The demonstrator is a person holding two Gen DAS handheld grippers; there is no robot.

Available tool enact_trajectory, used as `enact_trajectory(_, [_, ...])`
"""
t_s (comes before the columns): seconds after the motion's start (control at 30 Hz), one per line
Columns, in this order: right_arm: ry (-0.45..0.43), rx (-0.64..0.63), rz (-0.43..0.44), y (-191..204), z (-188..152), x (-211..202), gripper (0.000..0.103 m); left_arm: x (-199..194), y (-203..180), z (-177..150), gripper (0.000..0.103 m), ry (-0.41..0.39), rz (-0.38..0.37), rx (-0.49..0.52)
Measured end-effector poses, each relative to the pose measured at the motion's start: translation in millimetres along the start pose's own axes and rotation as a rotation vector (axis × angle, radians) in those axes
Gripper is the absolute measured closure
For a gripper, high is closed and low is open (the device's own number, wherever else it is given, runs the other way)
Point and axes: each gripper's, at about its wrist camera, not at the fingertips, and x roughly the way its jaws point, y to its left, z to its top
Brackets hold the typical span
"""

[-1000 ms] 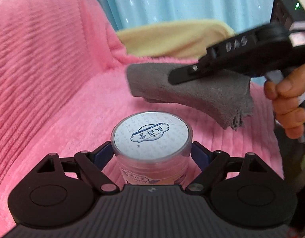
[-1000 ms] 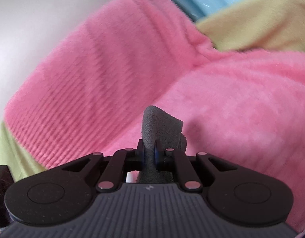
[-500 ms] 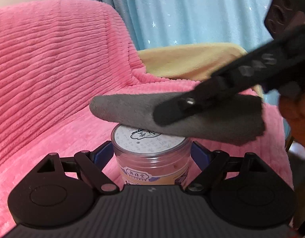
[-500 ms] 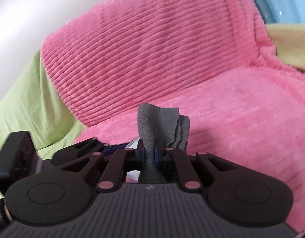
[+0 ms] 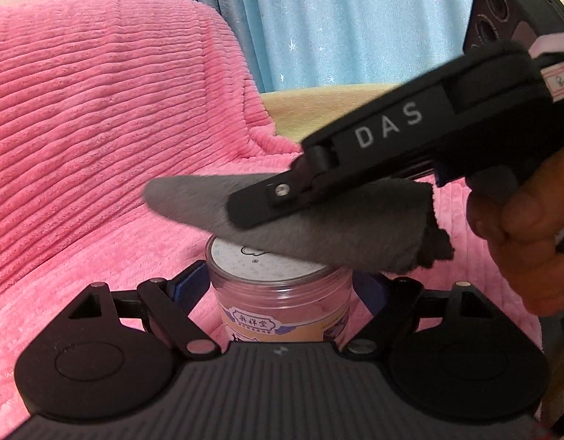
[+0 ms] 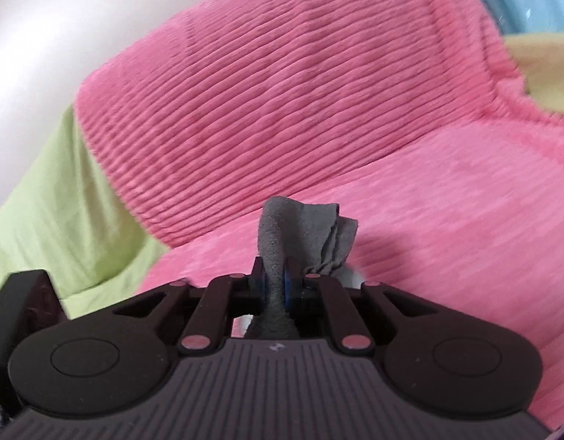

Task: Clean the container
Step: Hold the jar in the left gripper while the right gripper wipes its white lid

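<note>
Change: over the last second the grey cloth (image 5: 318,220) has come down from beside the container (image 5: 282,289) to lie across the far right part of its lid; the right gripper (image 6: 274,286) has swung in low over it.
Blanket: a pink ribbed blanket (image 5: 98,117) covers the seat and the raised back behind it, filling most of both views.
Curtain: a pale blue curtain (image 5: 355,22) hangs behind, sprinkled with small light specks.
Other covers: a yellow cover (image 5: 318,106) lies past the pink edge; a green cover (image 6: 62,198) shows beside the pink back in the right wrist view, with a pale wall above.
Right gripper: clamped tight on the cloth, its blue pads pinching a folded ridge of it; a hand (image 5: 520,242) grips its handle at the frame's right edge.
Left gripper (image 5: 282,286): closed against both sides of the container, holding it upright above the pink seat.
Container: clear, round, white printed lid, pinkish contents, a label band low on the wall.
Hidden: the cloth covers about half of the lid; the container's base is behind the left gripper's body. The right wrist view shows only slivers of white lid beside the cloth.
</note>
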Motion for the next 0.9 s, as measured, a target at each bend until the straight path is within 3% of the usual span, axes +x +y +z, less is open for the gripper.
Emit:
enact_trajectory(0.17, [0.012,0.005,-0.024,0,-3,-16,0.097,1,1,-1,0.019,0.01,-0.017,-0.023])
enact_trajectory(0.47, [0.066,-0.005,0.076,12,-9,-14,0.096,1,1,-2,0.019,0.016,-0.002,-0.011])
enact_trajectory(0.73, [-0.014,-0.008,-0.066,-2,2,2,0.097,4,6,-1,0.019,0.011,-0.013,-0.02])
enact_trajectory(0.9, [0.015,0.017,-0.051,-5,-5,-20,0.096,3,8,-1,0.019,0.013,-0.018,-0.029])
